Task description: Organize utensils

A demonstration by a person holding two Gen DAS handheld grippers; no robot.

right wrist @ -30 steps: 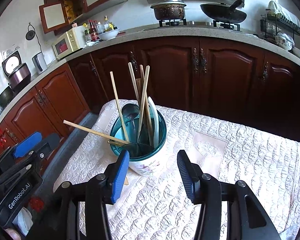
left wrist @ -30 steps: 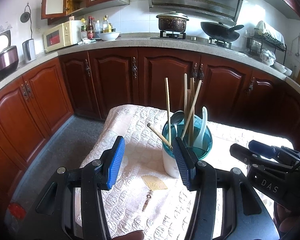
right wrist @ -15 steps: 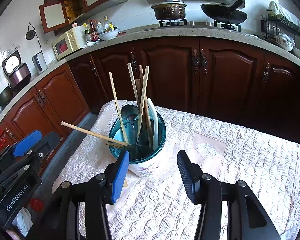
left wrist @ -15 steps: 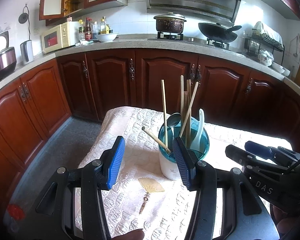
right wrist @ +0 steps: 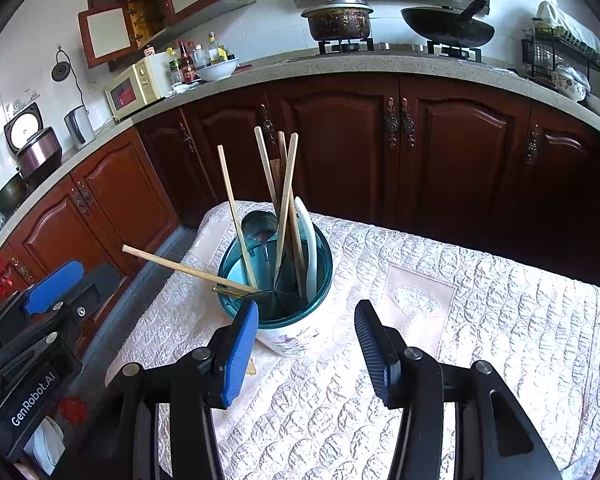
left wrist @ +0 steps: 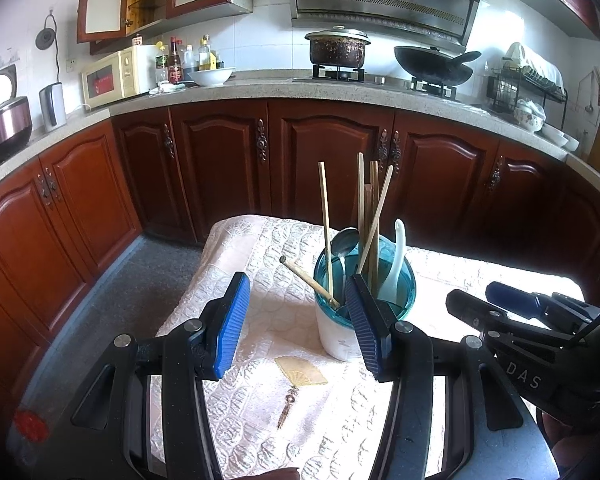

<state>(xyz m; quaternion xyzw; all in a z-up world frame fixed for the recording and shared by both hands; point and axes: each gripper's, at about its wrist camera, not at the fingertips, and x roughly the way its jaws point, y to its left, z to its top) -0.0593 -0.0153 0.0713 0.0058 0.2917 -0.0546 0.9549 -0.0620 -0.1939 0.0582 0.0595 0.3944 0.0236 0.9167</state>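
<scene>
A white utensil holder with a teal rim stands on the quilted tablecloth. Upright chopsticks, a metal spoon and a white ceramic spoon stand in it. One chopstick leans out over the rim to the left. My left gripper is open and empty, just short of the holder's left side. My right gripper is open and empty in front of the holder. Each gripper also shows in the other's view: the right gripper and the left gripper.
A small tan fan-shaped piece with a pendant lies on the cloth near the holder. Dark wooden cabinets ring the table. The counter behind carries a pot, a wok, a microwave and a dish rack.
</scene>
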